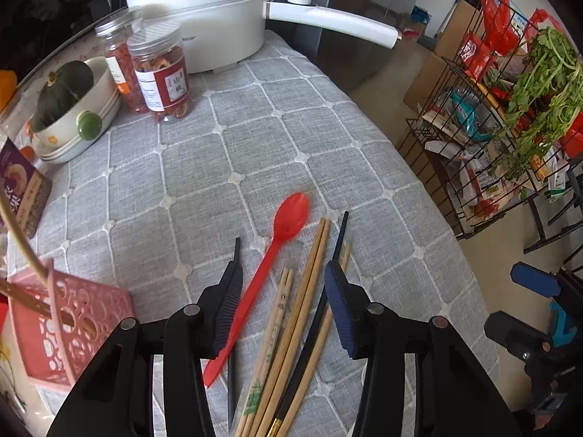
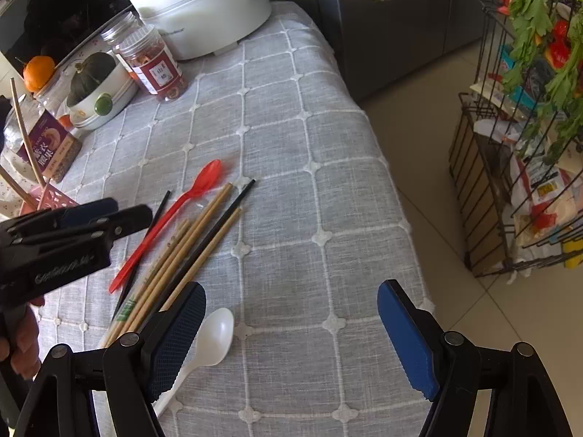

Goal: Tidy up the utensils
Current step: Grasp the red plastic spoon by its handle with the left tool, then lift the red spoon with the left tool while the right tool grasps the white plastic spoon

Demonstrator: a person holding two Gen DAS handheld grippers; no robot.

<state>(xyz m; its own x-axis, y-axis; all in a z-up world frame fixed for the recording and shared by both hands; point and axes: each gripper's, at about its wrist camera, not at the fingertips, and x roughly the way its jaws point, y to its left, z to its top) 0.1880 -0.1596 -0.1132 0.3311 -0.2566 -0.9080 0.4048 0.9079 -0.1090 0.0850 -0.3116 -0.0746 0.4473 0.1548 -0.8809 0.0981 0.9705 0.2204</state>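
On the grey checked tablecloth [image 1: 255, 138] lie a red plastic spoon [image 1: 291, 215], several wooden chopsticks [image 1: 302, 291] and black chopsticks [image 1: 340, 233], fanned side by side. My left gripper [image 1: 284, 287] hangs over them, jaws partly apart; the spoon's handle and the wooden chopsticks show between the fingers, unpressed. The right wrist view shows the left gripper [image 2: 127, 213] from the side, above the red spoon [image 2: 207, 174]. My right gripper [image 2: 291, 327] stands wide open over bare cloth, a white spoon [image 2: 215, 338] beside its left finger. A pink perforated basket [image 1: 73, 327] at the left holds chopsticks.
A white electric pot [image 1: 204, 18] with a long handle stands at the back, with two jars [image 1: 160, 73] and a bowl holding a green squash [image 1: 73, 109] to its left. The table's right edge drops to tiled floor, where a wire rack [image 1: 492, 127] holds packets and greens.
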